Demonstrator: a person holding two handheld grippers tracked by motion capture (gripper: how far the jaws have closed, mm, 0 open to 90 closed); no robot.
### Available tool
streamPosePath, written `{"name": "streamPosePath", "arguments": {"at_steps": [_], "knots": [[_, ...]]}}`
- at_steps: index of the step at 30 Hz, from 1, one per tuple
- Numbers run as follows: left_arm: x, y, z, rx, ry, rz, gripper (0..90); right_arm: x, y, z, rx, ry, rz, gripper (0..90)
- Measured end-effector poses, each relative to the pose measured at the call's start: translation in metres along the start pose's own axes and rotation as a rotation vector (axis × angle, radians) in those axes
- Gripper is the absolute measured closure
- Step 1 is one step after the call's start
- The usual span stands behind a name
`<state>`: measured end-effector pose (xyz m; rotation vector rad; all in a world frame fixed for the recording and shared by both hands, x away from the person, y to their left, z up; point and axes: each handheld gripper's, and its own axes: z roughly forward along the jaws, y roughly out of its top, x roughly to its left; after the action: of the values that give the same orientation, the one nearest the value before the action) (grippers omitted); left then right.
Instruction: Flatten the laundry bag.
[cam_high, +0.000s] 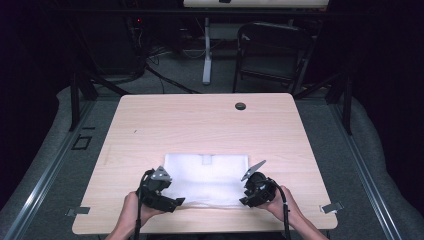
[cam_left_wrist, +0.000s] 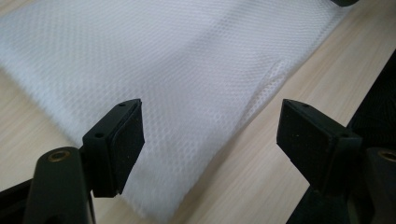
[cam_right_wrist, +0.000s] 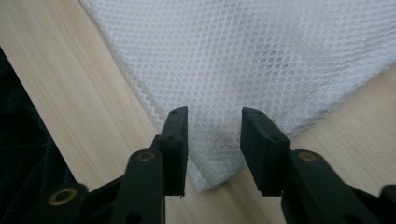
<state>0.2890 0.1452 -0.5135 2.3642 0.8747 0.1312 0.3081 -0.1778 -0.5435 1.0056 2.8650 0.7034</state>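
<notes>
Two grippers, one white mesh cloth (cam_high: 206, 179) on one table (cam_high: 150, 125).
Left gripper (cam_high: 176, 202) gapes wide at the cloth's near-left corner; right gripper (cam_high: 243, 201), half-open, straddles its near-right corner. Wrists cut off.

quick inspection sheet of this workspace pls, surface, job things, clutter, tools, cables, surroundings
Surface: light wooden table, a round dark grommet near its far edge.
Job's things: white mesh cloth lying flat at the near edge.
Clutter: nothing seen.
Grippers: left tool open wide over the cloth's near left corner; right tool open, narrower gap, jaws either side of the near right corner.
Cables: one trails from each tool along the forearm.
Surroundings: dark folding chair beyond the table, grey floor.
</notes>
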Motion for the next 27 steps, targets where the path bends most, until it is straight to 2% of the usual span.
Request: {"name": "streamPosePath", "arguments": {"at_steps": [1, 5, 8, 12, 13, 15, 19, 27], "knots": [[-0.001, 0.004, 0.003, 0.008, -0.010, 0.024, 23.4, -0.001, 0.000, -0.004, -0.014, -0.007, 0.001, 48.6], [-0.007, 0.016, 0.015, 0.020, -0.043, 0.067, 23.7, -0.005, -0.003, -0.011, -0.018, -0.008, 0.029, 26.1], [-0.010, 0.019, 0.022, 0.033, -0.053, 0.081, 23.4, -0.007, -0.006, -0.017, -0.033, -0.021, 0.044, 14.7], [-0.011, 0.023, 0.031, 0.046, -0.069, 0.088, 23.6, -0.010, -0.010, -0.022, -0.057, -0.032, 0.069, 11.1], [-0.011, 0.024, 0.033, 0.049, -0.070, 0.095, 23.8, -0.011, -0.010, -0.025, -0.036, -0.043, 0.060, 11.1], [-0.012, 0.025, 0.037, 0.058, -0.078, 0.105, 24.5, -0.011, -0.012, -0.027, -0.052, -0.041, 0.073, 11.2], [-0.014, 0.027, 0.044, 0.071, -0.093, 0.129, 27.6, -0.013, -0.012, -0.030, -0.052, -0.044, 0.068, 12.5], [-0.017, 0.030, 0.054, 0.094, -0.128, 0.182, 47.0, -0.016, -0.012, -0.028, -0.035, -0.044, 0.075, 14.7]]}}
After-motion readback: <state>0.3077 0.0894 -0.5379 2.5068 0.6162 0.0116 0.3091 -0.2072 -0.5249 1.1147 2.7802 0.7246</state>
